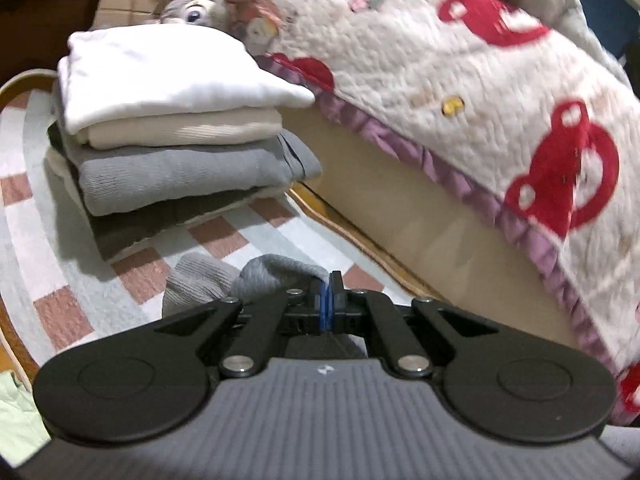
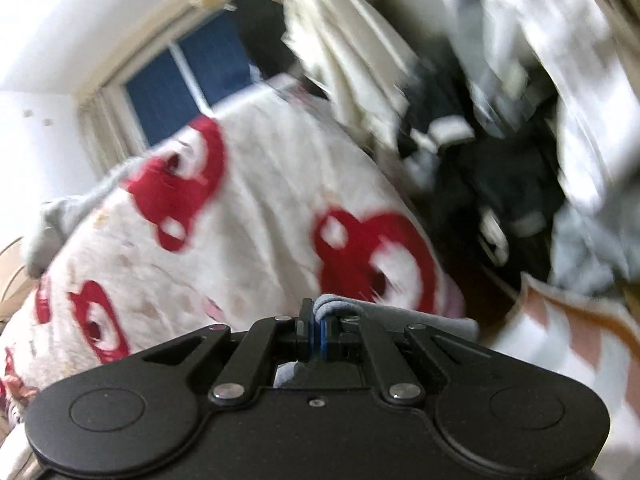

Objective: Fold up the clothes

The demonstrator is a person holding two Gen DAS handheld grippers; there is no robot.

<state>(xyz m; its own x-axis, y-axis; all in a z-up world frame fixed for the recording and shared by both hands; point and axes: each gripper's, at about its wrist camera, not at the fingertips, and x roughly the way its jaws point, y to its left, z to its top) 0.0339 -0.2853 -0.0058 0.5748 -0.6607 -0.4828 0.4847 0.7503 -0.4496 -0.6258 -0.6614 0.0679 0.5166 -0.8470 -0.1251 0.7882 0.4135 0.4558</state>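
A grey knit garment (image 1: 248, 280) bunches just ahead of my left gripper (image 1: 329, 300), which is shut on a fold of it above the checked cloth (image 1: 132, 272). In the right wrist view my right gripper (image 2: 318, 330) is shut on another edge of the grey garment (image 2: 400, 316), which trails off to the right. A stack of folded clothes (image 1: 172, 136), white on top with cream and grey below, stands on the checked cloth at the left.
A white quilt with red bear prints (image 1: 500, 100) rises at the right, over a wooden edge (image 1: 360, 236). A plush toy (image 1: 224, 4) peeks behind the stack. The right wrist view, blurred, shows a window (image 2: 188, 80) and a heap of unfolded clothes (image 2: 500, 140).
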